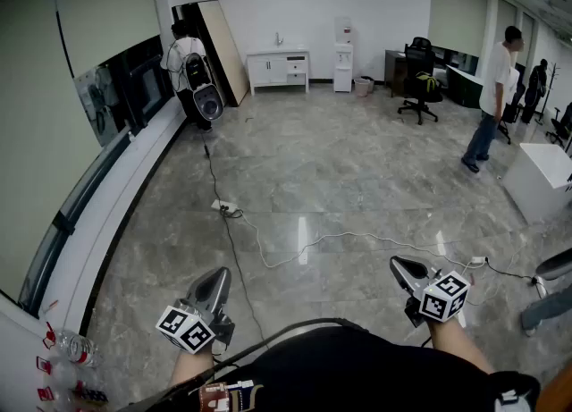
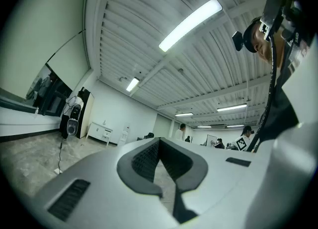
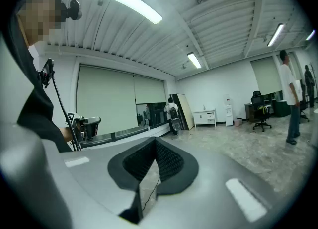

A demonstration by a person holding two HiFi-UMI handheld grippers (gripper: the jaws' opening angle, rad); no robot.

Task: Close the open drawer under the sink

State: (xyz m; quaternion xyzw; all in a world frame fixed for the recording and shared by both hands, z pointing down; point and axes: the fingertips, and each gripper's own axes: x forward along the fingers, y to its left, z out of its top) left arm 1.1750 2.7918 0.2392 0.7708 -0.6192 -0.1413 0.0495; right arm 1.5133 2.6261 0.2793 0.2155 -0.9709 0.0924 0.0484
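No open drawer can be made out in any view. A white cabinet [image 1: 278,68] with what looks like a tap on top stands far off at the back wall, too small to tell how its drawers stand. My left gripper [image 1: 217,278] and right gripper [image 1: 399,266] hang low in front of my body, far from the cabinet and pointing out over the marble floor. In the left gripper view the left gripper [image 2: 159,143] has its jaws together with nothing between them. The right gripper [image 3: 155,141] in its own view is likewise shut and empty.
A cable [image 1: 268,258] and a power strip [image 1: 225,208] lie on the floor ahead. A person [image 1: 186,57] stands by a speaker [image 1: 206,102] at the back left. Another person [image 1: 496,88], an office chair [image 1: 420,79] and a white table [image 1: 541,178] are at the right.
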